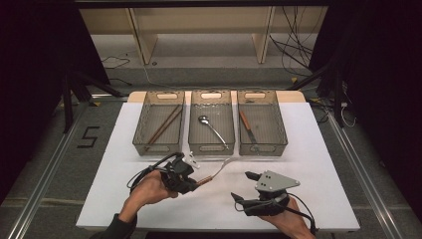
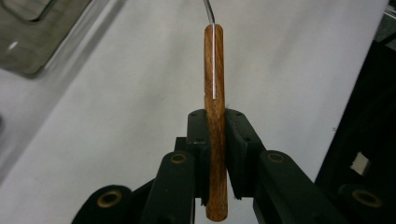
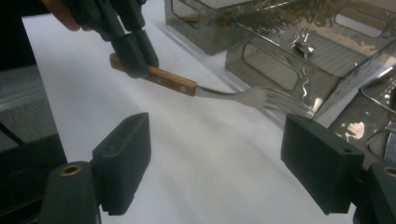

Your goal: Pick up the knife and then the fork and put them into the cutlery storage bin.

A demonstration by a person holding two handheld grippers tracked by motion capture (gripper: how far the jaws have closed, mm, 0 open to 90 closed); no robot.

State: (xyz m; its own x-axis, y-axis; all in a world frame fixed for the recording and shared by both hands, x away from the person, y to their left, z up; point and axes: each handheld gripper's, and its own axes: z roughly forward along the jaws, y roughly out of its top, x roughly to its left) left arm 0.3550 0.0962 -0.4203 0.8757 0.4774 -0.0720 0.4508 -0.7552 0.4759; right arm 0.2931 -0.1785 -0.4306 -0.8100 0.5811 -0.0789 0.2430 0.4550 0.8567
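A fork [image 1: 217, 171] with a wooden handle [image 2: 215, 84] and metal tines [image 3: 275, 100] hangs just above the white table [image 1: 308, 164], in front of the middle bin. My left gripper [image 1: 190, 182] is shut on the handle, and the tines point toward the bins. In the left gripper view both pads press the handle's sides, and its end sticks out below my left gripper [image 2: 215, 128]. My right gripper [image 1: 244, 187] stands open to the right of the fork, with nothing between its fingers. In the right gripper view its wide-apart pads [image 3: 123, 161] frame the held fork [image 3: 177, 84].
Three clear grey bins stand in a row at the table's back. The left bin [image 1: 142, 130] holds chopsticks [image 1: 163, 125], the middle bin [image 1: 193, 130] a spoon [image 1: 213, 128], the right bin [image 1: 281, 128] a knife [image 1: 247, 126]. Floor and cables lie beyond the table.
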